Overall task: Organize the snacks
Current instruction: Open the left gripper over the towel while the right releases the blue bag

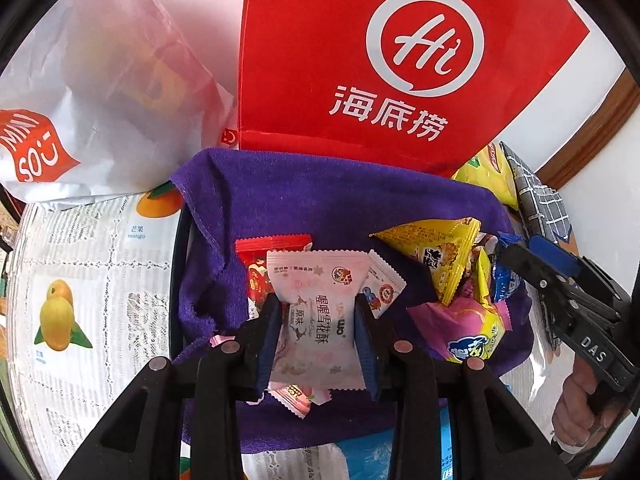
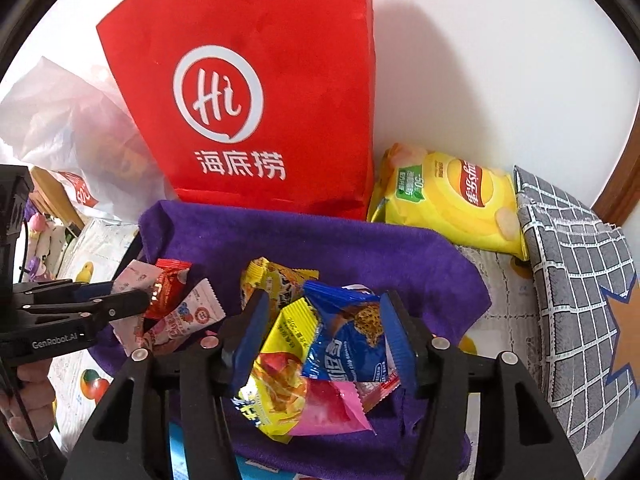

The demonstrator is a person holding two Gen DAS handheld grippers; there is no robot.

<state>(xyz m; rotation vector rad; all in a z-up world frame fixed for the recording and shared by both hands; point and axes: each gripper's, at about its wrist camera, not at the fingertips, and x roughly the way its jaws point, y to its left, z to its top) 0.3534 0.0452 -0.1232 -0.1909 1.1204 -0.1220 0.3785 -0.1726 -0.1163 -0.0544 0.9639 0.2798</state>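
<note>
A purple towel (image 1: 320, 200) lines a dark tray and carries two heaps of small snack packets. My left gripper (image 1: 318, 320) is shut on a pale pink packet (image 1: 320, 304), its blue pads pressing both sides, above red and white packets on the left heap. The right wrist view shows the same left gripper (image 2: 138, 298) from the side, at the purple towel's (image 2: 360, 248) left. My right gripper (image 2: 322, 332) stands open over the right heap; a blue packet (image 2: 344, 340) and a yellow packet (image 2: 288, 344) lie between its fingers, and a pink packet (image 2: 328, 412) lies below.
A red paper bag (image 1: 400, 60) stands behind the tray against the white wall, with a white plastic bag (image 1: 100, 80) to its left. A yellow chips bag (image 2: 452, 200) and a grey checked cloth (image 2: 580, 280) lie to the right. A fruit-print tablecloth (image 1: 80, 280) covers the table.
</note>
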